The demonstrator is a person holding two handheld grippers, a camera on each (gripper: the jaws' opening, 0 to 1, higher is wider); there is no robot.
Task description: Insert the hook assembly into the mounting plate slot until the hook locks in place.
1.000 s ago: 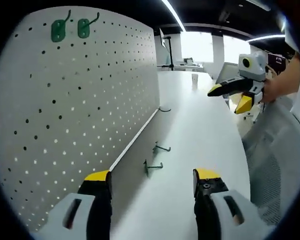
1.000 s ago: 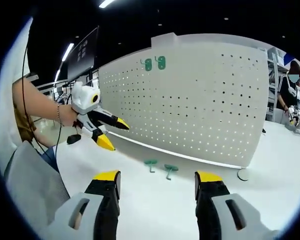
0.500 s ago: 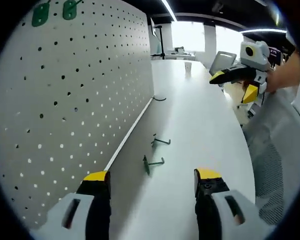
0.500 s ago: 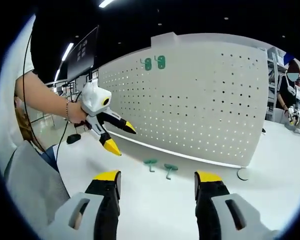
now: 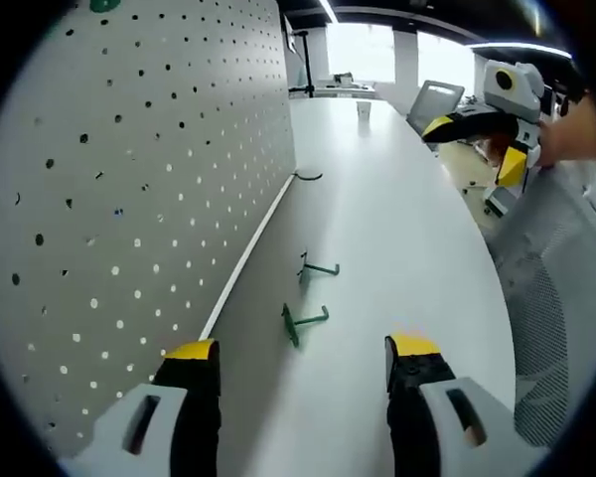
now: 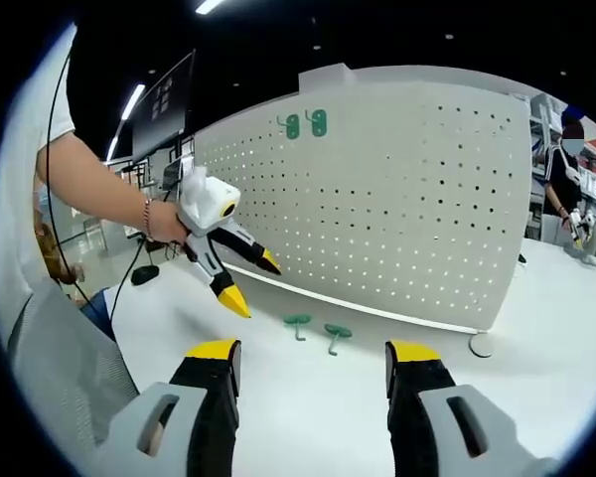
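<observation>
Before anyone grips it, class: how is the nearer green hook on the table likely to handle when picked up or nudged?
The nearer green hook looks thin and wiry, so probably light and stiff. It lies loose on the smooth white table, so a nudge would likely slide or spin it. Its flat base plate may stop it rolling, though the slim stem could slip between gripper pads.

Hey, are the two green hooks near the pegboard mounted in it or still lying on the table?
Lying on the table: both green hooks rest loose in front of the pegboard.
</observation>
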